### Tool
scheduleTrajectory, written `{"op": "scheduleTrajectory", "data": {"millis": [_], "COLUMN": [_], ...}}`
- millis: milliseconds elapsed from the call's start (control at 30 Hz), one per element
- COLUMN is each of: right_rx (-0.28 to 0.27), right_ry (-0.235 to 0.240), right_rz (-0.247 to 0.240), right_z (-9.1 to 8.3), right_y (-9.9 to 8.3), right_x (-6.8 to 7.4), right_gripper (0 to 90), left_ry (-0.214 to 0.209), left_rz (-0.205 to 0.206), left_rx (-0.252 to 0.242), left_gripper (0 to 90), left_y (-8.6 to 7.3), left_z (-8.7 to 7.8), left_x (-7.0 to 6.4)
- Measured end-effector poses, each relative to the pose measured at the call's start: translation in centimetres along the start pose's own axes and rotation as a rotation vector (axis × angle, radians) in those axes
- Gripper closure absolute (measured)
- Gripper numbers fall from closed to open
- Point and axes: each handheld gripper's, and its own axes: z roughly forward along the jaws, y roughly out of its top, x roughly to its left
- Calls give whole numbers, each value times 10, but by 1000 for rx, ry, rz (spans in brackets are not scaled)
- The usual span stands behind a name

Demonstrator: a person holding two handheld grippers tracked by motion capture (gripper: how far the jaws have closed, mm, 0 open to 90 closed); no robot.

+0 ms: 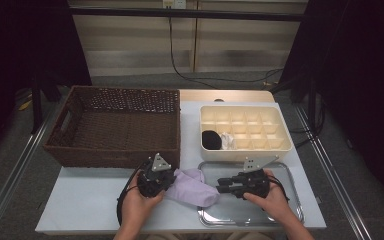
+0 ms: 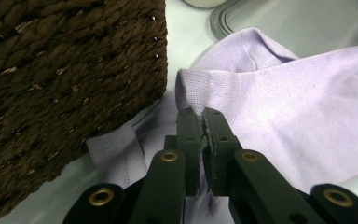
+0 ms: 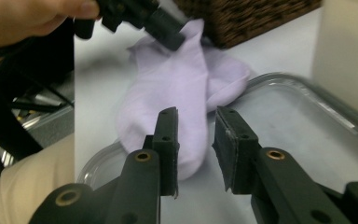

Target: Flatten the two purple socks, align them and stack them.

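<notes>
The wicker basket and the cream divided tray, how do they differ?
The wicker basket is dark brown and woven; the cream divided tray is pale and smooth. The wicker basket is one deep open space that looks empty, while the cream divided tray is shallow, split into many compartments, two of them holding a black bundle and a white bundle. The basket is larger. Both are rectangular and sit at the table's far side.

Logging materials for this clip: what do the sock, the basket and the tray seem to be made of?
The sock, pinched in the left claw, looks like soft lilac knit fabric: fine ribbed texture, limp folds. The basket seems to be dark brown woven wicker or rope, with thick braided strands. The tray is probably metal, though glossy plastic is possible: its grey surface is shiny and reflective, with a rolled rim.
</notes>
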Motion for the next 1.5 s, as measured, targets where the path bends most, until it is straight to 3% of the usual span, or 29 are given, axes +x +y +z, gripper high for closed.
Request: {"op": "scheduleTrajectory", "data": {"millis": [67,200,267,333,400,700,767,967,1067,1233,1300,1367,1500], "right_rx": [6,83,116,167,189,122,100,98,79,61,88,111,142], "right_ry": [-7,-29,-9,17,14,-92,-137,-158,-199,-196,-183,-179,-195], "right_rz": [12,13,18,23,23,-21,-30,1,8,33,32,27,14], "right_z": [2,18,24,28,29,21,21,21,17,8,10,15,24], "right_y": [1,-3,-6,-6,-3,18,19,12,10,7,4,1,0], "right_x": [-1,1,0,0,1,-8,-11,-12,-11,-10,-8,-6,-5], "right_gripper": [698,672,730,884,900,900,890,769,708,663,661,657,654], "left_ry": [2,1,0,-3,0,-7,-11,-4,1,20,29,23,39], "left_rz": [3,3,-5,-13,-1,-39,-41,-38,-48,-49,-39,-55,-49], "left_rx": [3,6,-3,-9,-5,-26,-19,-3,7,-6,-4,-7,10], "left_gripper": [860,860,860,861,862,860,860,856,850,784,731,681,650], "left_y": [0,0,0,-1,0,-2,-3,-7,-8,-7,-7,-7,-9], "left_z": [1,0,-1,-2,-4,-11,-11,-9,-4,0,1,0,-3], "left_x": [0,0,1,1,2,4,4,4,6,8,7,7,7]}}
